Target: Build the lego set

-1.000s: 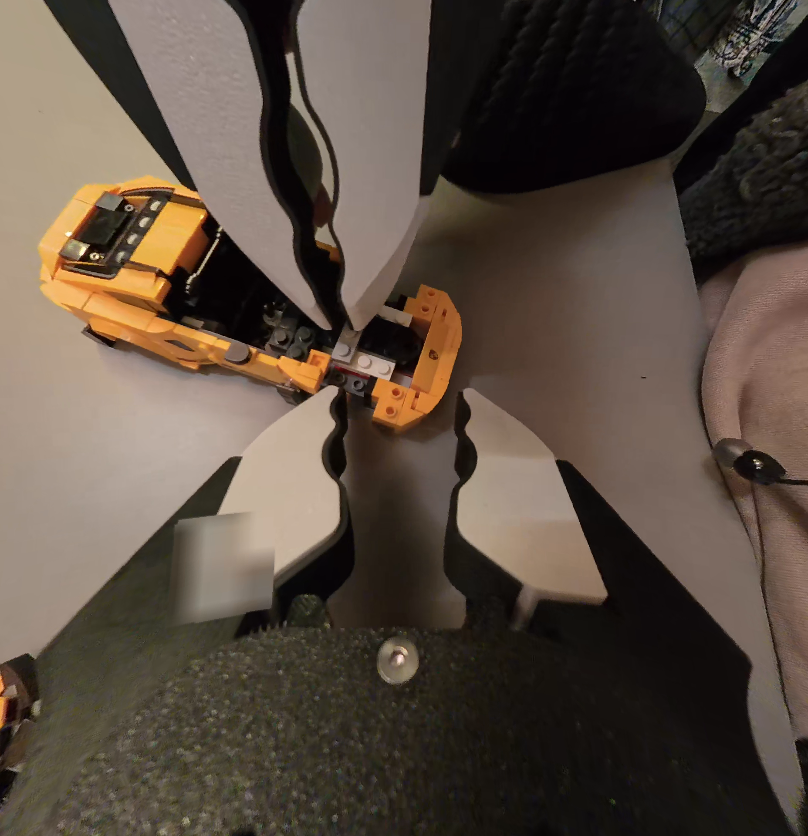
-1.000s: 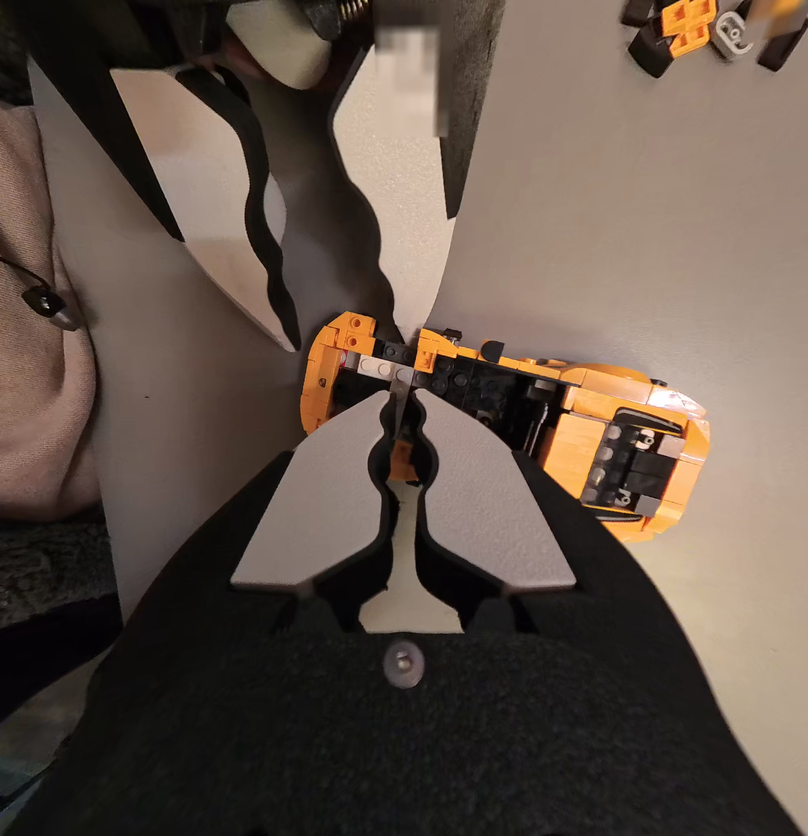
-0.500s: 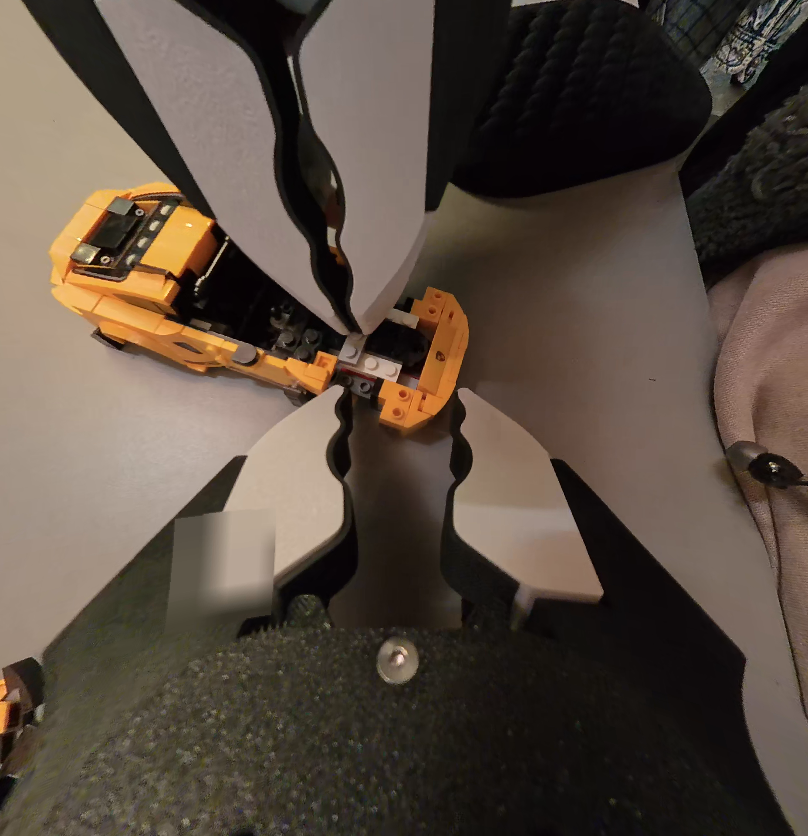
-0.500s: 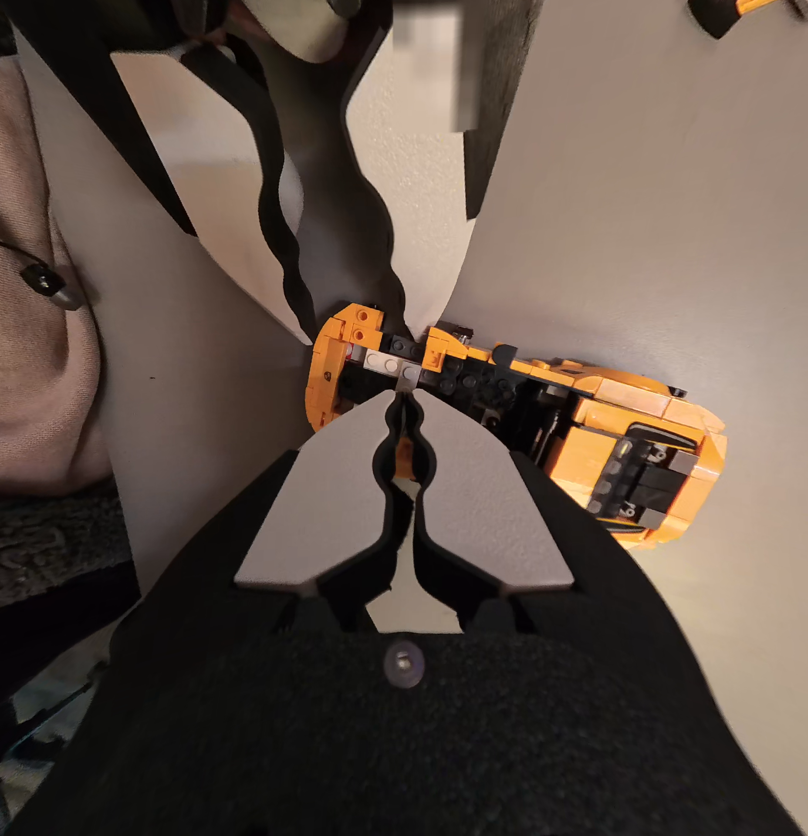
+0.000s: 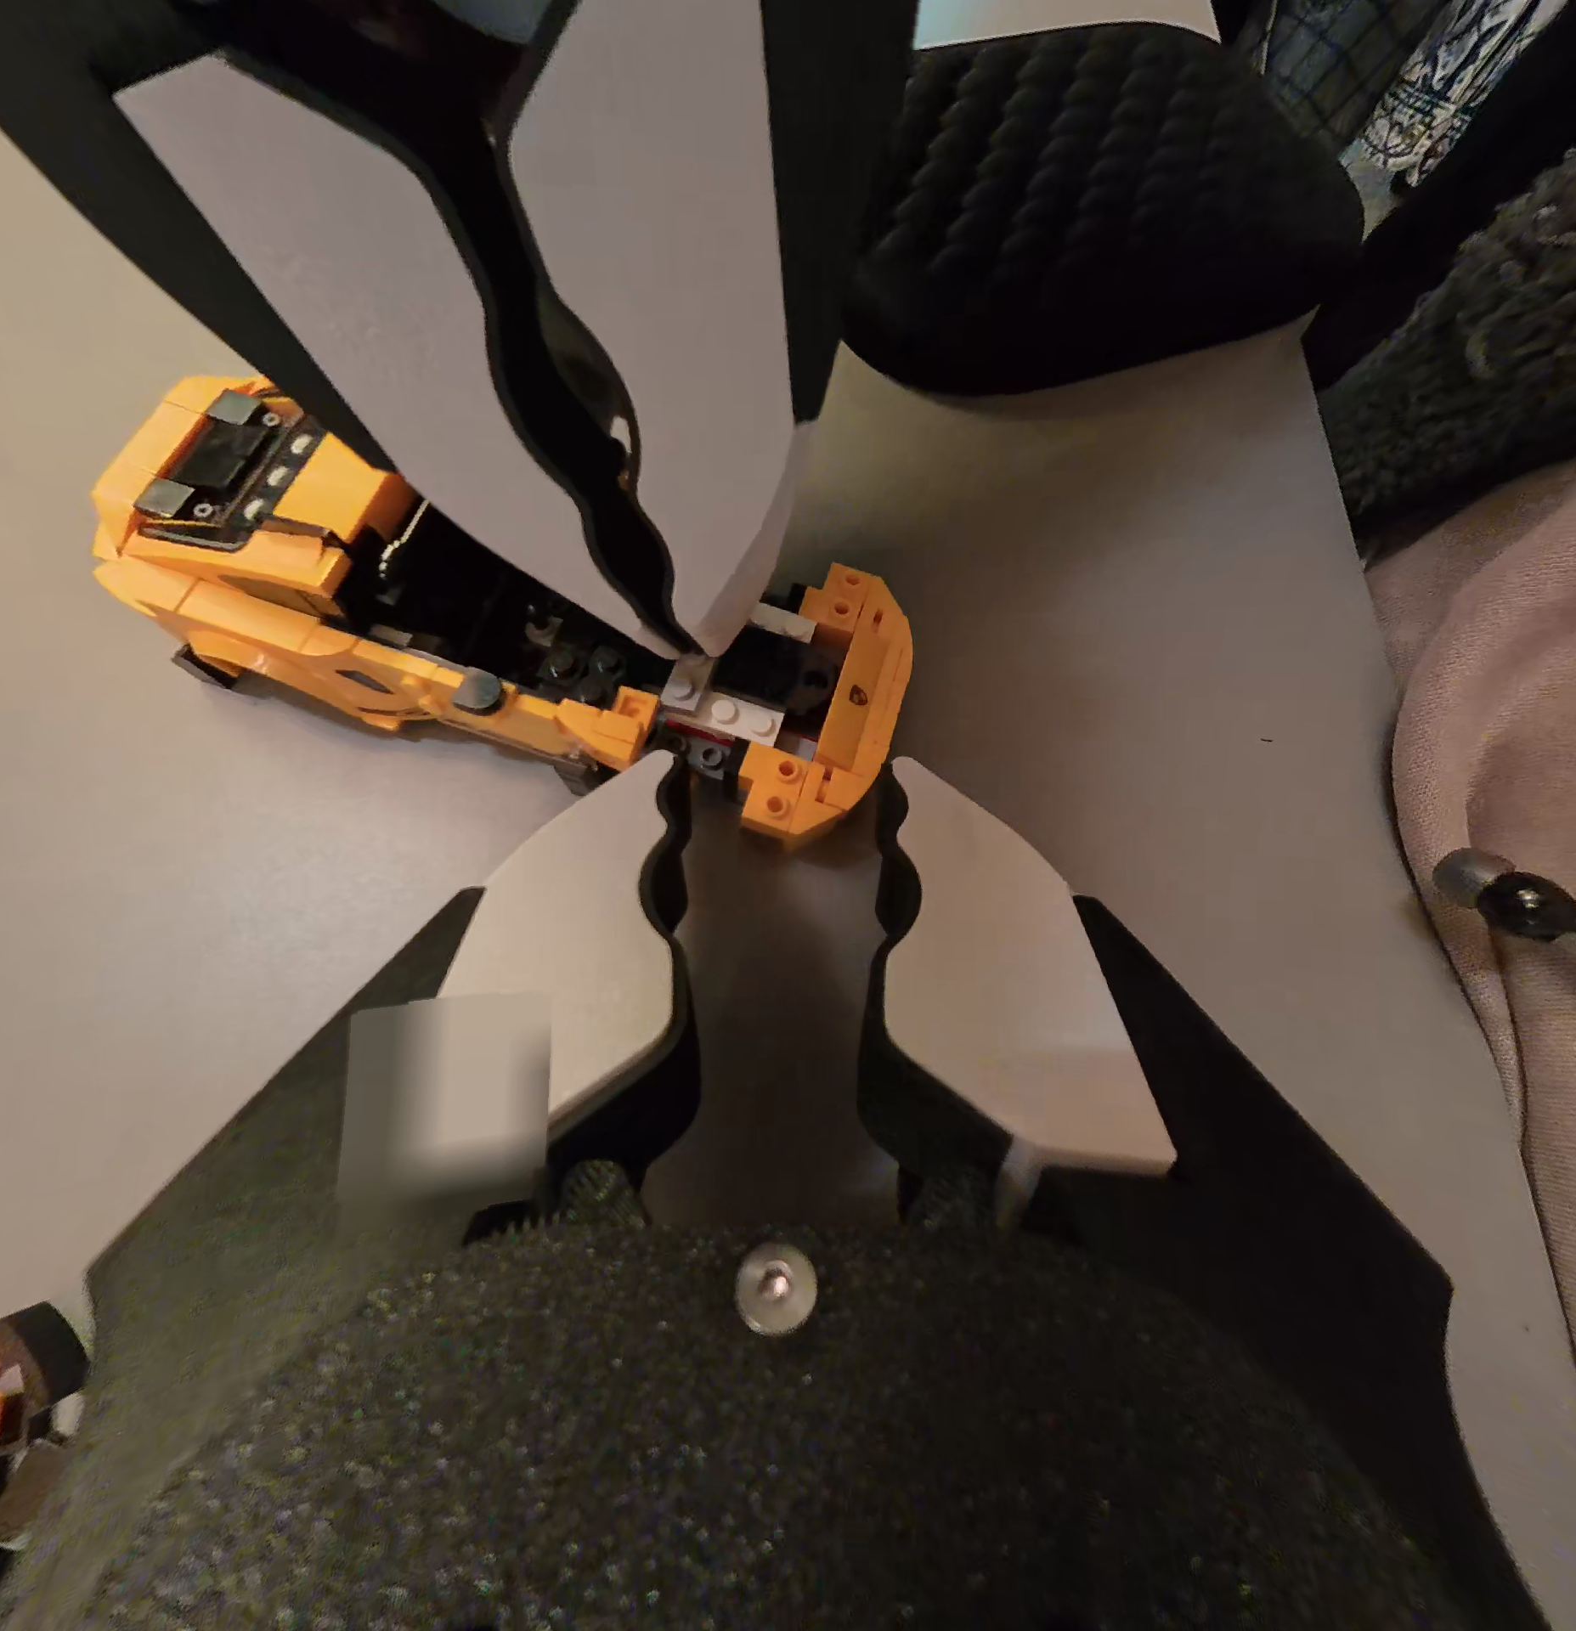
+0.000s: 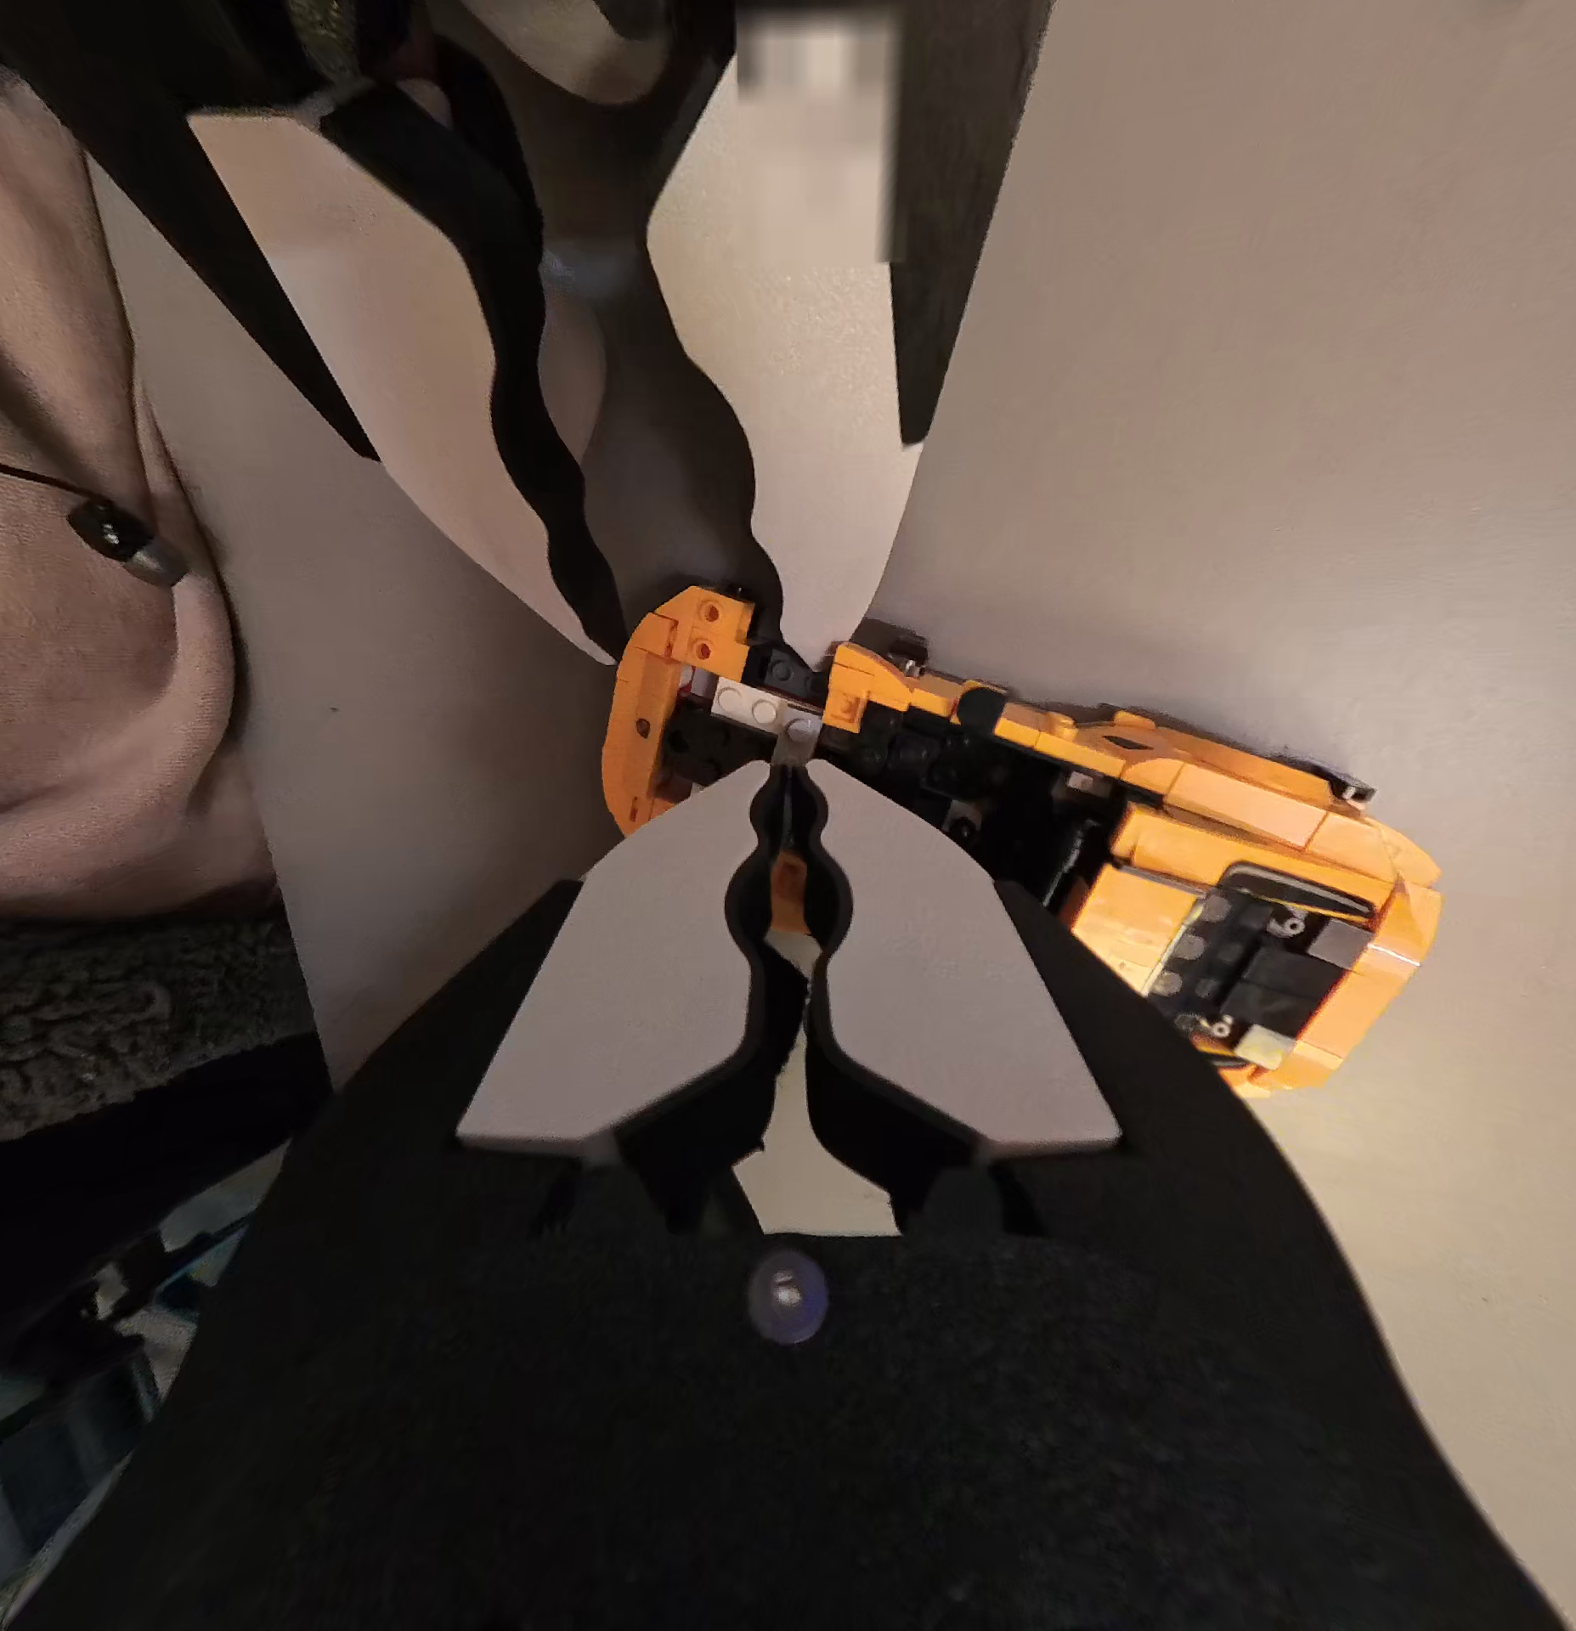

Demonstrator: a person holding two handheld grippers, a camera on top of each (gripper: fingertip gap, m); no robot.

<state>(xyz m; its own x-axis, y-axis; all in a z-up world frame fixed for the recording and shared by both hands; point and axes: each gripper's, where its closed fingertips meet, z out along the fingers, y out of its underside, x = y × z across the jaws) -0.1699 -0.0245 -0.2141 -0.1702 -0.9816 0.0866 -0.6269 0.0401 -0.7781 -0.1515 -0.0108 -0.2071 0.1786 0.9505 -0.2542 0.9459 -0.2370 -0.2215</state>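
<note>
A smooth, matte grey bench [image 5: 1075, 618] carries the work, lit warmly; at its edge lie a pinkish garment [image 5: 1490, 706] with a black cord toggle [image 5: 1512, 905] and dark fuzzy fabric [image 5: 1472, 353]. The orange-and-black brick car [image 5: 343, 609] lies flat on the bench, its long axis running sideways across both views. Its rounded open end sits between the two claws; the blocky closed end points away. Studded plates, glossy and angular, show inside.

The left claw [image 5: 775, 768] stands apart, one grey fingertip at the car's side, the other just beside the rounded end. The right claw [image 6: 788, 772] is pinched together on a thin grey plate [image 6: 795, 746] at the car's open interior.
</note>
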